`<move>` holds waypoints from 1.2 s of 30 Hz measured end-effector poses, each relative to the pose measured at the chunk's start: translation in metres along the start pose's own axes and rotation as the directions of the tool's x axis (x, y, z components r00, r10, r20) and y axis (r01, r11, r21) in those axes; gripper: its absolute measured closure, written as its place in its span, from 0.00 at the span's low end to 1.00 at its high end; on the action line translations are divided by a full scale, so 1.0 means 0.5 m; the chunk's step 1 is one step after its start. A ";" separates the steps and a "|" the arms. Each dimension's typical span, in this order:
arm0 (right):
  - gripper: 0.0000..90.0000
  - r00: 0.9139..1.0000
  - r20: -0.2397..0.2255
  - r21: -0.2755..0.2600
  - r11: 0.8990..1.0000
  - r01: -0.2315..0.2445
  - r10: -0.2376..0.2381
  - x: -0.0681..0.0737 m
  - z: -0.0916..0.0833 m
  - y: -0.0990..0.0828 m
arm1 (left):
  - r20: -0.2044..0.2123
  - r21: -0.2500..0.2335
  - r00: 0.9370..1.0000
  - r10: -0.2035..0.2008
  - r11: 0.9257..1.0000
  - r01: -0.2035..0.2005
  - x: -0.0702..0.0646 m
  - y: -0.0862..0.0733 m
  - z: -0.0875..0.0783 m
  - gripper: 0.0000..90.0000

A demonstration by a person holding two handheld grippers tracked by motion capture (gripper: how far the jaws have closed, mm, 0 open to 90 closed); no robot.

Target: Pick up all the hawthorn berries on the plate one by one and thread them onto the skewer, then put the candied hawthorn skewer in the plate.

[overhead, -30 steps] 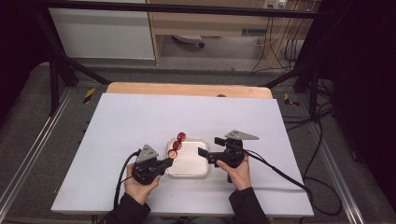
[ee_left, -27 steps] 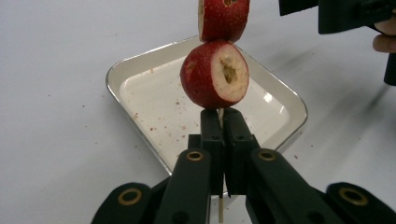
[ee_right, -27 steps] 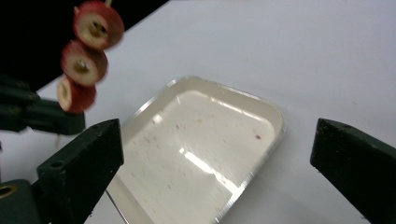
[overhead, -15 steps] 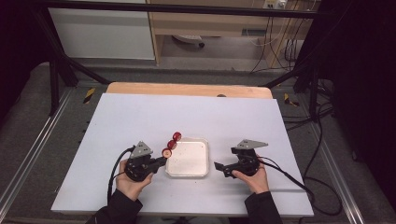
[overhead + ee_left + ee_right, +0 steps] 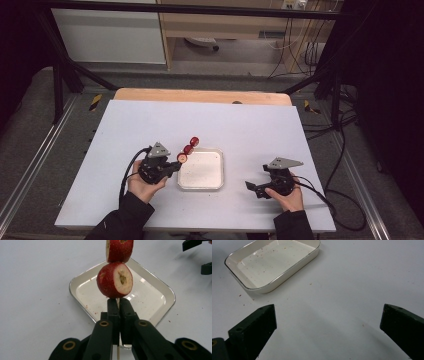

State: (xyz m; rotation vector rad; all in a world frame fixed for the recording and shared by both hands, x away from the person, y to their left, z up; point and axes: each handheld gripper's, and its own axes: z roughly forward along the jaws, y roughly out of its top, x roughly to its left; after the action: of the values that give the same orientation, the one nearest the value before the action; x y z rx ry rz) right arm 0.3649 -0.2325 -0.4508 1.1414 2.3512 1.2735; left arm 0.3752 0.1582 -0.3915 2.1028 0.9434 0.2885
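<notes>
A thin wooden skewer [image 5: 117,301] carries three red fruit pieces [image 5: 188,149], the nearest one [image 5: 115,280] cut open with a pale core. My left gripper [image 5: 175,165] is shut on the skewer's lower end and holds it slanted over the left edge of a white square dish [image 5: 218,170]. In the left gripper view the dish [image 5: 75,283] lies behind the fruit, empty but for red specks. My right gripper [image 5: 254,189] stands open to the right of the dish, low over the table, nothing between its jaws. From the right gripper view the dish [image 5: 287,273] is ahead at upper left.
The white table top [image 5: 250,130] has a wooden strip [image 5: 200,96] along its far edge. Black frame bars [image 5: 60,75] stand at the left and right back corners. Cables [image 5: 325,197] trail from both grippers toward the near edge.
My right gripper has drawn back from the dish to the right and toward the near edge, jaws open. The left gripper with the skewer has shifted slightly left and up.
</notes>
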 end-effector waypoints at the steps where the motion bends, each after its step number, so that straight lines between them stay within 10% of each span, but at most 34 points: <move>1: 0.01 1.000 -0.001 0.001 1.000 0.006 -0.006 -0.001 -0.002 -0.002 | 0.002 0.007 1.000 0.005 1.000 -0.005 0.000 0.003 0.003 0.98; 19: 0.01 1.000 0.006 0.019 1.000 -0.003 0.003 -0.005 -0.013 -0.023 | 0.017 0.118 0.999 0.031 0.992 -0.032 -0.010 0.030 0.085 0.98; 36: 0.01 1.000 0.003 0.011 1.000 -0.008 0.008 -0.007 -0.019 -0.026 | 0.013 0.253 0.999 0.046 0.966 -0.048 -0.029 0.016 0.132 0.98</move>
State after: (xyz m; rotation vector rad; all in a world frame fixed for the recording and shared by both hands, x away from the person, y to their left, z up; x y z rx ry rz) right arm 0.3552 -0.2449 -0.4561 1.1568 2.3561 1.2622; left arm 0.4016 0.1067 -0.4274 2.3599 0.9696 0.1925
